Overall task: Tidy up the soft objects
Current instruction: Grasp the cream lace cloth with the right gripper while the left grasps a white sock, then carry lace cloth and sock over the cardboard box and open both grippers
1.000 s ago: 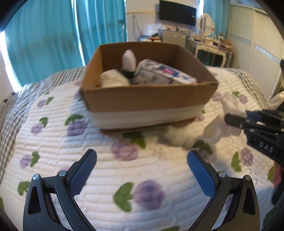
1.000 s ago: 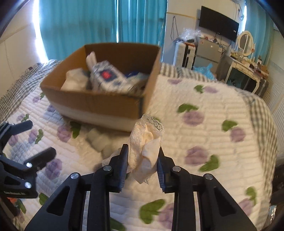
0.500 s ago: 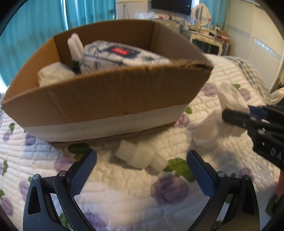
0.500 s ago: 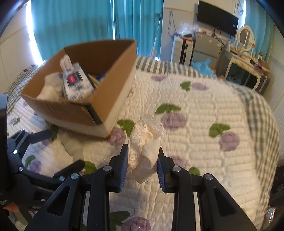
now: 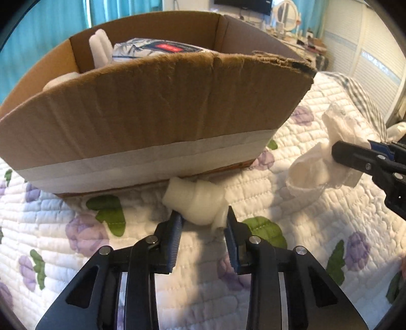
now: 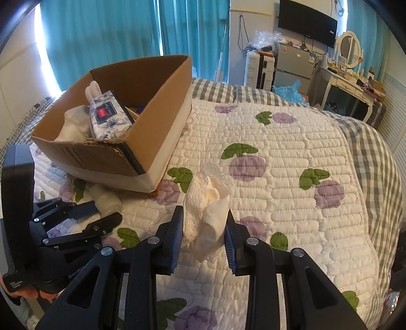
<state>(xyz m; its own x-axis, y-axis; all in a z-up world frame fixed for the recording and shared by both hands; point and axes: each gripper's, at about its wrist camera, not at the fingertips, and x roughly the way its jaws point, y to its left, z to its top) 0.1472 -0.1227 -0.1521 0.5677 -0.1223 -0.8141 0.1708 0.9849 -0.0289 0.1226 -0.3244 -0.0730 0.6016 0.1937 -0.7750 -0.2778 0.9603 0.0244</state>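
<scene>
A cardboard box (image 5: 157,114) stands on the quilted bed; it also shows in the right wrist view (image 6: 162,127). It holds a floral tissue pack (image 6: 109,119), a white plush (image 5: 100,48) and white cloth (image 6: 72,124). My left gripper (image 5: 203,223) is shut on a white rolled sock (image 5: 198,200) lying on the quilt against the box's front. My right gripper (image 6: 204,228) is shut on a cream lace cloth (image 6: 208,203) held above the quilt, right of the box; the cloth also shows in the left wrist view (image 5: 322,162).
The quilt (image 6: 291,162) has purple flowers and a grey checked border. Beyond the bed stand teal curtains (image 6: 114,33), a small fridge (image 6: 294,61), a wall TV (image 6: 307,22) and a dressing table (image 6: 350,76).
My left gripper moved in to the white sock and its jaws closed on it. My right gripper kept hold of the lace cloth and shifted a little right of the box.
</scene>
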